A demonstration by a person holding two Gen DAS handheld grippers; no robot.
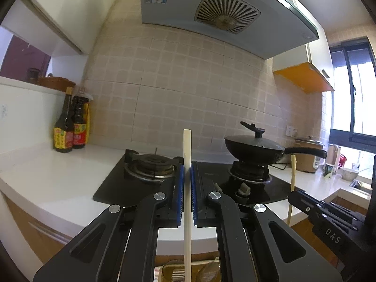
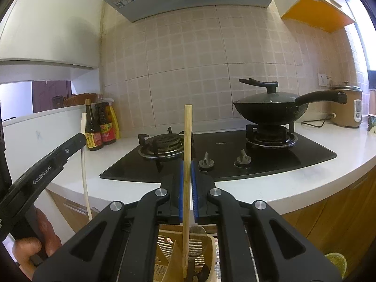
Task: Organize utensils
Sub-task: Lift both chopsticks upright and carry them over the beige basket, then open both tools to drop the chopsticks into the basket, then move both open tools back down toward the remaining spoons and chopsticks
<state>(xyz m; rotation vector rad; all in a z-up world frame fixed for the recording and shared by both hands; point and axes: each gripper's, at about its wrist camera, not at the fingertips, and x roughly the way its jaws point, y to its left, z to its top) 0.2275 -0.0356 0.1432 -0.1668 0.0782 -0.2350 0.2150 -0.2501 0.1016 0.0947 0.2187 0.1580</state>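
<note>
My left gripper [image 1: 187, 174] is shut on a pale cream utensil handle [image 1: 187, 155] that stands upright between its blue pads; the same handle shows at the left of the right wrist view [image 2: 84, 155]. My right gripper [image 2: 187, 169] is shut on a light wooden utensil handle [image 2: 187, 141], also upright; it shows at the right of the left wrist view [image 1: 292, 176]. Below the right gripper a wooden utensil holder [image 2: 211, 265] holds several utensils, and the wooden handle's lower end reaches into it. Utensil tops also show below the left gripper [image 1: 174, 270].
A black gas hob [image 2: 270, 162] sits on the white counter [image 2: 329, 162] ahead, with a lidded black wok [image 2: 268, 108] on the right burner. Sauce bottles [image 2: 101, 127] stand at the back left. A rice cooker [image 2: 347, 108] stands far right.
</note>
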